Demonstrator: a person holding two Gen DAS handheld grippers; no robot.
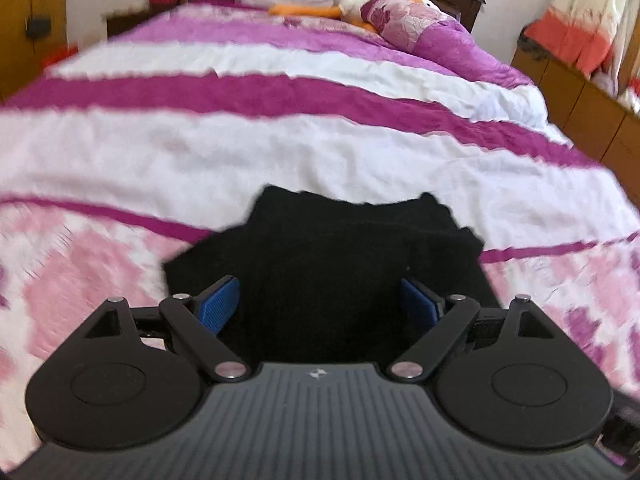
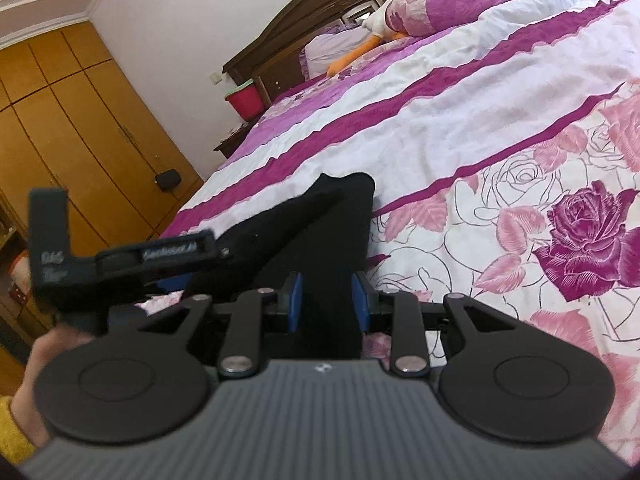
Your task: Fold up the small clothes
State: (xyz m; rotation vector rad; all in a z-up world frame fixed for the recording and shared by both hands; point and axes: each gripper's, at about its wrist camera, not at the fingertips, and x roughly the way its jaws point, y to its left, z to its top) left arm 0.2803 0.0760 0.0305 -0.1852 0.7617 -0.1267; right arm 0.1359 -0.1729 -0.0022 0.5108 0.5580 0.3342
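Note:
A small black garment lies bunched on the floral bedspread near the bed's foot. My left gripper hovers over its near edge, jaws wide open. The blue pads stand clear on either side of the cloth. In the right wrist view the same black garment rises in a fold from between my right gripper, whose narrow jaws are shut on the cloth. The left gripper's black housing and the hand that carries it show at the left, close against the garment.
The purple and white striped quilt stretches to a dark wooden headboard. A plush duck and pillows lie at the far end. A red bucket and wooden wardrobe stand left of the bed, with a cabinet to its right.

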